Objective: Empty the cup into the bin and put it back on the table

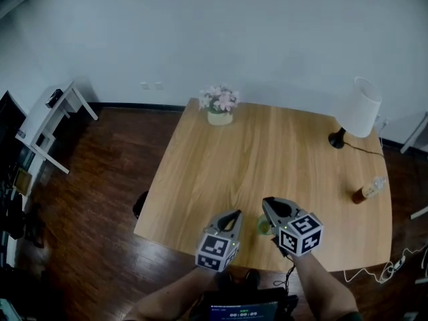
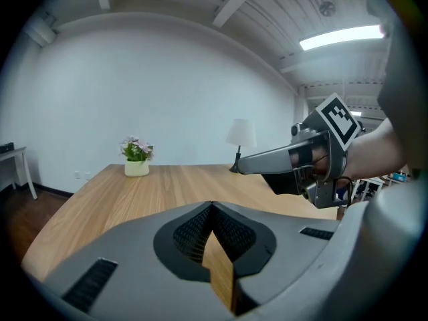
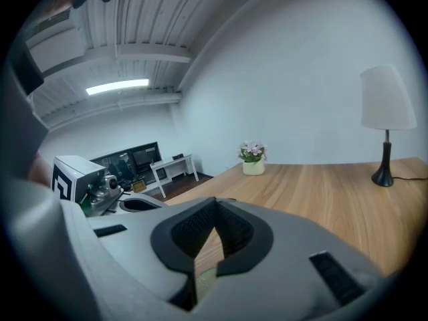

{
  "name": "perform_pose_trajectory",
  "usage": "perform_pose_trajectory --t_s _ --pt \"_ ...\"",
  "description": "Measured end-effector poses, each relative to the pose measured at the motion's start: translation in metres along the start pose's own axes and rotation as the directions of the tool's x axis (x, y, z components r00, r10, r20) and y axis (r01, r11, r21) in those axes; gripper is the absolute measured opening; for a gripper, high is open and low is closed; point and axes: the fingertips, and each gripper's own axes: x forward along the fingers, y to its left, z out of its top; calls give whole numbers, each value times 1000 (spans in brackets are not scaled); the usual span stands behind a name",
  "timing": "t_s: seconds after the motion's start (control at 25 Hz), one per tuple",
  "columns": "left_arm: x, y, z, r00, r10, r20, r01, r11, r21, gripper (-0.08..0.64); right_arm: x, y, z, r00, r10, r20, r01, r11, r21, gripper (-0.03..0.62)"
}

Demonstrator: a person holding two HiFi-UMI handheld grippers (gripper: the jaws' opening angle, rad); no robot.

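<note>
- Left tongs [image 1: 233,215] are closed tip to tip and empty, over the near edge of the counter [image 1: 267,152].
- Right tongs [image 1: 269,203] are likewise closed, holding nothing.
- Green cup [image 1: 264,227] stands on the counter between them, partly hidden by the right one.

White wall [image 1: 267,32], dark wood floor [image 1: 100,179], lamp [image 1: 358,109].

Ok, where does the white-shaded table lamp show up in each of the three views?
Head view: lamp in the upper right, near the far right corner of the table.
Left gripper view: lamp just right of centre, at the table's far edge.
Right gripper view: lamp at the far right, large and close.
Shared landmark: the flower pot on the table's far edge, left of the lamp in all three.
</note>
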Motion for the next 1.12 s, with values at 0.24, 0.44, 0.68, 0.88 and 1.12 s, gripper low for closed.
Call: perform_pose_trajectory --t_s 0.24,0.44,0.68,0.88,1.12 --pt "8 -2 -20 999 -17 -42 16 1000 -25 -8 8 -7 -8 1000 -15 13 15 1000 -16 0" --pt "13 -5 -34 998 -28 -64 26 999 -41 -8 5 -6 -19 1000 11 -3 -11 998 -55 194" --pt "15 -7 -44 996 -17 -82 13 999 -50 -8 1 -12 -47 998 19 -53 -22 998 -66 327" --pt "14 -6 -56 994 -1 -108 -5 999 -54 -8 3 -12 -69 994 44 -96 -52 995 -90 382" --pt "9 -7 -67 992 5 -125 -13 998 -63 -8 4 -6 -95 985 84 -152 -101 989 -108 408"
